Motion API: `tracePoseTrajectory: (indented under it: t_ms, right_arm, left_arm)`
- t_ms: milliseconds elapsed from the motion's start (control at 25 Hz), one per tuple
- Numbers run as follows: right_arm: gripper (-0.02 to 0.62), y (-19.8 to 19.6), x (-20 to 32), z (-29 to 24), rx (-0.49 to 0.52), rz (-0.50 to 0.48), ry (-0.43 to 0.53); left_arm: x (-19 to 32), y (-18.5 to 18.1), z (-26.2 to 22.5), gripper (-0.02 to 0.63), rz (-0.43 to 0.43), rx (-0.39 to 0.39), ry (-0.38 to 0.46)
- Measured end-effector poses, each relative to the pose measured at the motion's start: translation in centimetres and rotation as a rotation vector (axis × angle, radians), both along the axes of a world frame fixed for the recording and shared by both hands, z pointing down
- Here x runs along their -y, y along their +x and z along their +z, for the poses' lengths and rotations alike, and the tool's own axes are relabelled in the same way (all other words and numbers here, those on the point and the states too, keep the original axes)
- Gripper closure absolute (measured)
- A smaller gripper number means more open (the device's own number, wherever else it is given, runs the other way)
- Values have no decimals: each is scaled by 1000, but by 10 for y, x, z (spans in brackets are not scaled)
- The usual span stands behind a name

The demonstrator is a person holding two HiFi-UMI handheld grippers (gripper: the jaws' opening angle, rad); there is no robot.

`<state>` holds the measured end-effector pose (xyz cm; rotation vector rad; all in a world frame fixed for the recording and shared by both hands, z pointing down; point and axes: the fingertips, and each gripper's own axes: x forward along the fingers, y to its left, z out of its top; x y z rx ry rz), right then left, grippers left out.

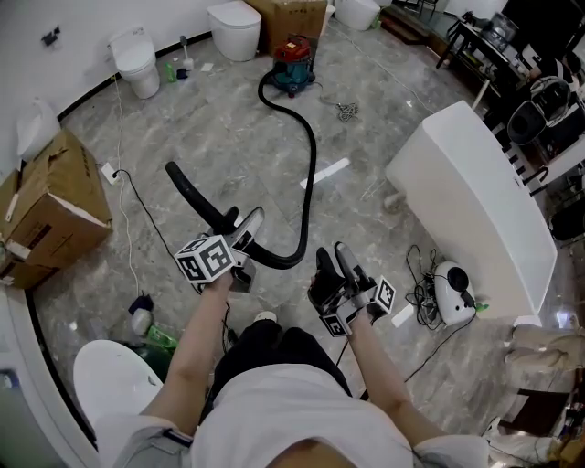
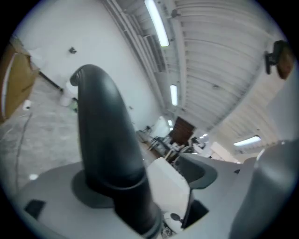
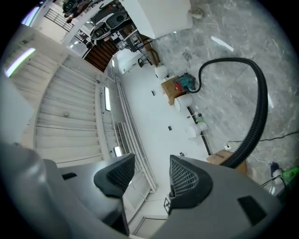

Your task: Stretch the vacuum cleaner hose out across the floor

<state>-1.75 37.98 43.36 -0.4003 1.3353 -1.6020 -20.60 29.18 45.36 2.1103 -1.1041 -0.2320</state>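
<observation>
A red and teal vacuum cleaner (image 1: 292,62) stands on the grey marble floor at the far end. Its black hose (image 1: 311,155) curves across the floor toward me and bends left into my left gripper (image 1: 239,239). The hose's rigid nozzle end (image 1: 187,187) sticks out up and to the left. In the left gripper view the nozzle (image 2: 105,144) lies against one pad, with a gap to the other pad, so the left gripper (image 2: 154,182) is open around it. My right gripper (image 1: 336,265) hangs to the right of the hose, open and empty (image 3: 147,175); its view shows the hose (image 3: 259,107) and vacuum cleaner (image 3: 184,85).
A white bathtub (image 1: 475,201) fills the right side, with a white device and tangled cables (image 1: 452,291) at its near end. A cardboard box (image 1: 50,206) sits left, two toilets (image 1: 137,59) (image 1: 236,27) by the far wall, another bowl (image 1: 114,379) near left. A white strip (image 1: 326,172) lies on the floor.
</observation>
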Motion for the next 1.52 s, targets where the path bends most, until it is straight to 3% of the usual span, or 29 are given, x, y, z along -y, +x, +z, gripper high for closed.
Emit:
tracePoseTrajectory:
  t_ms: [40,80,120,200,280,440,680,920,1000,1240,1400,1480,1520]
  right_arm:
    - [371,1,2,0,3,5,3]
    - [373,3,3,0,7,9,6]
    - [371,4,3,-2,11,13,9]
    - [371,8,1,-5,13,20,15]
    - [371,13,0,-6,7,27,17]
    - [371,19,0,-1,1,34,9]
    - [371,14,1,2,-13,27,5]
    - [373,9,0,-9,-195,13,102]
    - [373,9,1,-14,-205,15,121]
    - [373,7,2,-17,-228,39,140]
    - [373,10,6,-20,-254,58,147]
    - [373,11,8,-21,-288,71,152]
    - [373,11,9,-21,-310,78,158]
  left_arm:
    - [7,-16,23,98,-70,35,-103]
    - [7,-31,44,20,-129,82,-192]
    - [3,-46,60,18,-184,131,-253]
    - [-12,-73,79,20,-274,230,-287]
    - [-19,-90,82,18,-314,300,-258]
    - [-13,-98,63,20,-316,353,-160]
    - [-10,-67,50,21,-170,363,-66]
    - [-22,-9,17,26,6,446,115]
    - [-28,9,6,58,38,451,166]
    - [-46,39,-27,337,67,408,281]
    - [-53,54,-41,456,91,384,316]
    - [-55,58,-43,566,100,392,321]
    - [-57,60,-44,588,109,391,322]
